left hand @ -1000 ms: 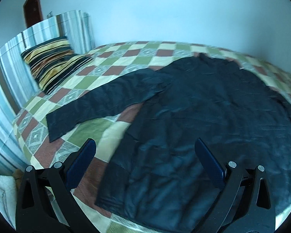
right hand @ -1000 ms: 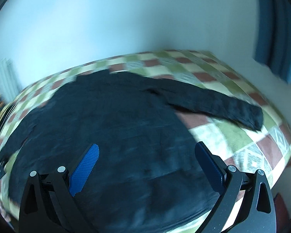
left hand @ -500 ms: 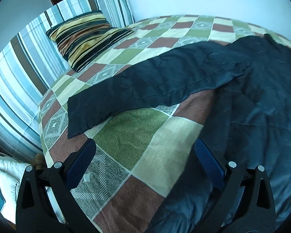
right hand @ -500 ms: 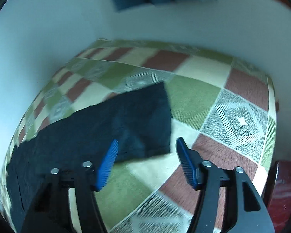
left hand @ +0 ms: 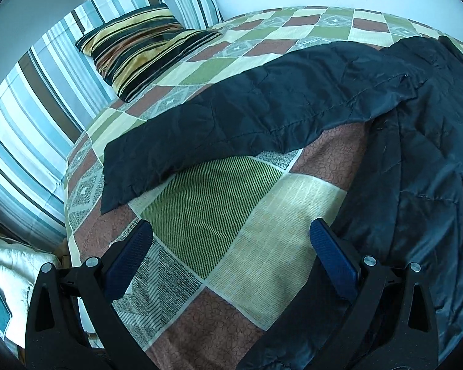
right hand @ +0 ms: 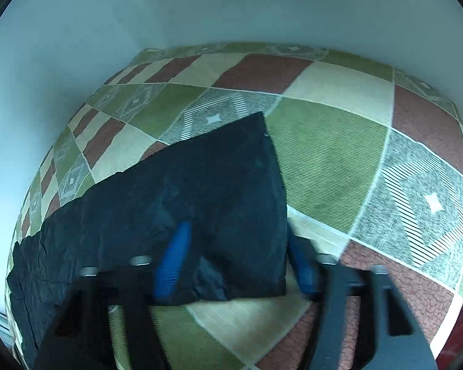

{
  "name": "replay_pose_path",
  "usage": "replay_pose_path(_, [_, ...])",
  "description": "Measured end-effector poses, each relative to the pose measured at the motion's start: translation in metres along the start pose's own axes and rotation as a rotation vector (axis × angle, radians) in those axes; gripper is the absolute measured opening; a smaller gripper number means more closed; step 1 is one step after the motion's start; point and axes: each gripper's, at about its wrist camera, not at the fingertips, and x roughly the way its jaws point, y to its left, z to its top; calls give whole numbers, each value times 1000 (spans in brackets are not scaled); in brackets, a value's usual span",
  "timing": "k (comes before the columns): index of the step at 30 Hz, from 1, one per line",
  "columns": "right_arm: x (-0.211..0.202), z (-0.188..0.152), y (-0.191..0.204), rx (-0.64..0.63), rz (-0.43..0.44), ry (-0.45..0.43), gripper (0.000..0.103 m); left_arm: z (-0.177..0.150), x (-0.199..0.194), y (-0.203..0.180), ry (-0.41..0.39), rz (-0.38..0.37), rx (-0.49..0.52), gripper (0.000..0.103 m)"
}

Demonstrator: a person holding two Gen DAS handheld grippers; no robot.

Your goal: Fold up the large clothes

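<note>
A large black jacket [left hand: 416,154] lies spread flat on a checked quilt [left hand: 216,203]. Its one sleeve [left hand: 231,117] stretches left, with the cuff near the bed's left edge. My left gripper [left hand: 231,246] hovers open over bare quilt, below that sleeve and beside the jacket's side. In the right wrist view the other sleeve's cuff [right hand: 225,178] lies on the quilt [right hand: 324,154]. My right gripper [right hand: 237,265] is low over the cuff's near corner, its jaws closing with the cloth between them. The fingers are blurred and no firm pinch shows.
A striped pillow [left hand: 139,43] leans on a striped headboard [left hand: 31,108] at the far left. White bedding [left hand: 12,271] lies beside the bed, low left. A pale wall [right hand: 200,9] borders the bed behind the right cuff. The bed's edge [right hand: 456,283] drops off at right.
Both views swung from the jacket's body out to its sleeves and came lower. The right gripper's jaws narrowed from wide around the cuff. The left gripper stayed open.
</note>
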Motion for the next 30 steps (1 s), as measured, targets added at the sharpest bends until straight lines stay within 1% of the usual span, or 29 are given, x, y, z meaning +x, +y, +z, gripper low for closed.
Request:
replay_pose_path(2, [4,5,4,-2,5,-1,37,0,2,-1,0,2,2,101])
replay_pose_path(3, [3,7,6,-1,10,-6,26,-1,2,-1,-1,2,2,101])
replay_pose_path(4, [0,10,9,4,28,-15,17,-1,3,-2,-3,1,1,101])
replay_pose_path(6, [-13,15,22,9,87,-46,12,-3,4,-1,-7,-2,-1,101])
replay_pose_path(9, [-43,15,60,-54,143,-122,9,-5,5,-2,-14,-4,-6,101])
replay_pose_path(12, [-67,10,105,-126,207,-173,8,-6,6,-2,-17,-6,-10,101])
replay_pose_path(14, [-81,1,145,-188,265,-183,7,-7,6,-2,-22,-8,-14,101])
replay_pose_path(15, [-87,-6,172,-237,294,-187,7,-7,6,-2,-25,-8,-15,101])
replay_pose_path(16, [-93,-13,189,-272,307,-194,7,-8,7,-2,-28,-7,-15,101])
replay_pose_path(18, [-101,-32,239,-374,342,-209,7,-8,7,-2,-32,-8,-18,101])
replay_pose_path(20, [-106,-50,272,-436,380,-200,7,-8,7,-2,-32,-8,-18,101])
replay_pose_path(21, [-106,-62,297,-475,404,-189,6,-8,7,-2,-32,-8,-18,101])
replay_pose_path(25, [-106,-104,353,-576,465,-159,6,-8,8,-1,-28,-19,-24,101])
replay_pose_path(30, [-96,-149,403,-669,516,-101,6,-8,8,-1,-28,-23,-27,101])
